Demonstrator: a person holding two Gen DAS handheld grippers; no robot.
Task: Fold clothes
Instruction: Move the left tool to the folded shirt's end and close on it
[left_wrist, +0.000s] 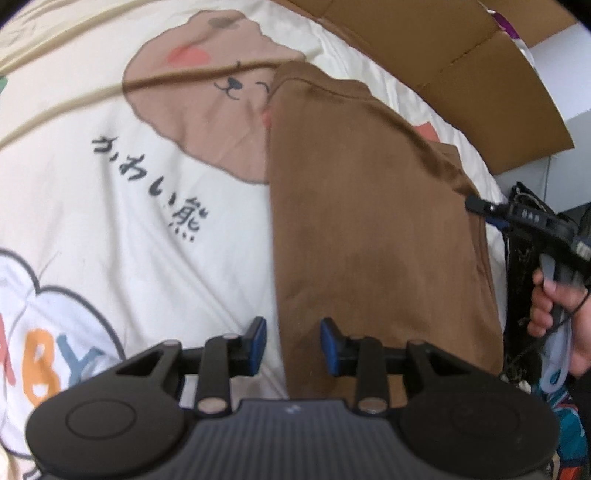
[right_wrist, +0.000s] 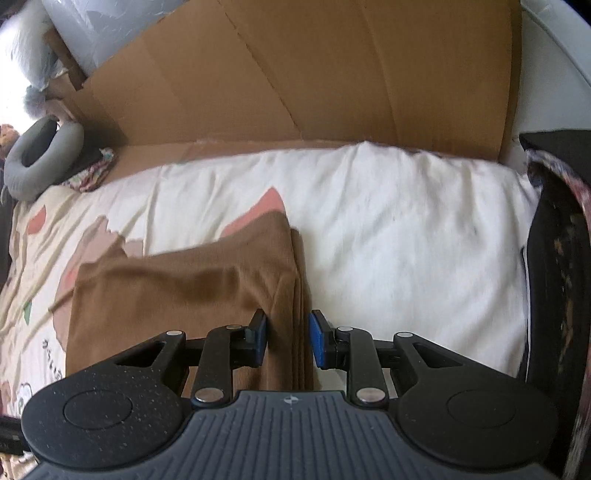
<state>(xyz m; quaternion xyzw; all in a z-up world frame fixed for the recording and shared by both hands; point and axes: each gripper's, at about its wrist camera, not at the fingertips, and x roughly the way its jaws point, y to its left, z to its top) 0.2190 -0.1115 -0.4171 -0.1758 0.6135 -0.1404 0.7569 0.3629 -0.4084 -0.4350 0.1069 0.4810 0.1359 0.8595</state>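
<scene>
A brown garment (left_wrist: 369, 221) lies folded into a long strip on a cream bedspread (left_wrist: 110, 203) with a bear print. My left gripper (left_wrist: 293, 345) is open, its two blue pads astride the garment's near left edge. The right gripper (left_wrist: 476, 205) shows at the garment's far right edge, held by a hand. In the right wrist view the brown garment (right_wrist: 177, 291) lies left of centre and my right gripper (right_wrist: 288, 341) is open with the garment's layered right edge between the pads, not pinched.
A flattened cardboard sheet (right_wrist: 295, 74) stands along the far side of the bed. A grey neck pillow (right_wrist: 33, 158) lies at the left. A dark chair back (right_wrist: 554, 280) stands at the right. White bedding (right_wrist: 406, 236) spreads right of the garment.
</scene>
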